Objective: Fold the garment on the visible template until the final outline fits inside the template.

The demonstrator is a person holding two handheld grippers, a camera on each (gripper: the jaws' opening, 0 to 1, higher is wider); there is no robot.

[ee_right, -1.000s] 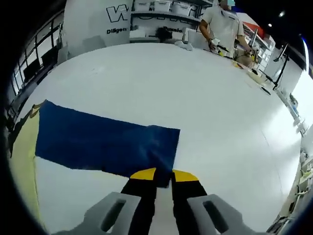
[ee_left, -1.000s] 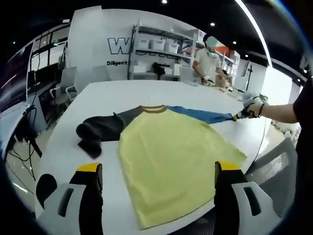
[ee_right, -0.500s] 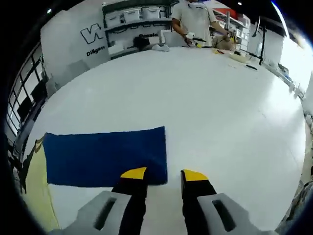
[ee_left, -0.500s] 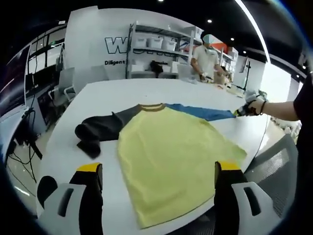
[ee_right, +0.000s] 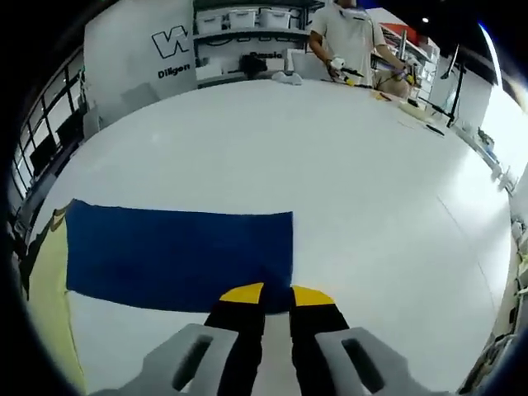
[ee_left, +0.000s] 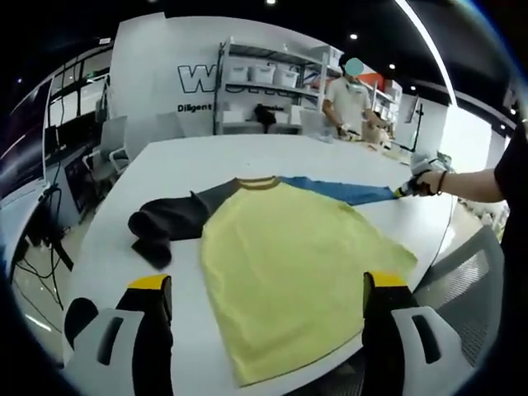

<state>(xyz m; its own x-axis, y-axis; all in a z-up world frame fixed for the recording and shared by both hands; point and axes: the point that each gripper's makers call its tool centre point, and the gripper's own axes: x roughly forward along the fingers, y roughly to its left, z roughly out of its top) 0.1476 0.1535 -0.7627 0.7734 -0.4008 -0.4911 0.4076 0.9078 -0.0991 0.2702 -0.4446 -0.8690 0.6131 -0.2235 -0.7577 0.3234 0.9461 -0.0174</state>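
A shirt with a yellow body [ee_left: 289, 264] lies flat on the white table [ee_left: 247, 157]. Its dark sleeve [ee_left: 169, 219] is bunched at the left, and its blue sleeve [ee_left: 338, 190] stretches out to the right. My left gripper [ee_left: 268, 285] hangs open over the near hem, jaws wide apart and touching nothing. In the left gripper view, my right gripper [ee_left: 407, 193] sits at the blue sleeve's end, held by a hand. In the right gripper view, the blue sleeve [ee_right: 177, 256] lies flat, and my right gripper [ee_right: 276, 294] is shut on its cuff corner.
A person [ee_left: 351, 99] stands at the table's far side beside small items [ee_right: 412, 107]. Shelves with boxes [ee_left: 272, 78] line the back wall. A mesh chair [ee_left: 462, 285] is by the near right edge. Bare white tabletop [ee_right: 330, 165] lies beyond the sleeve.
My right gripper's jaws stood apart half a second ago and have closed again on the blue cuff. The left gripper has stayed open and in place.
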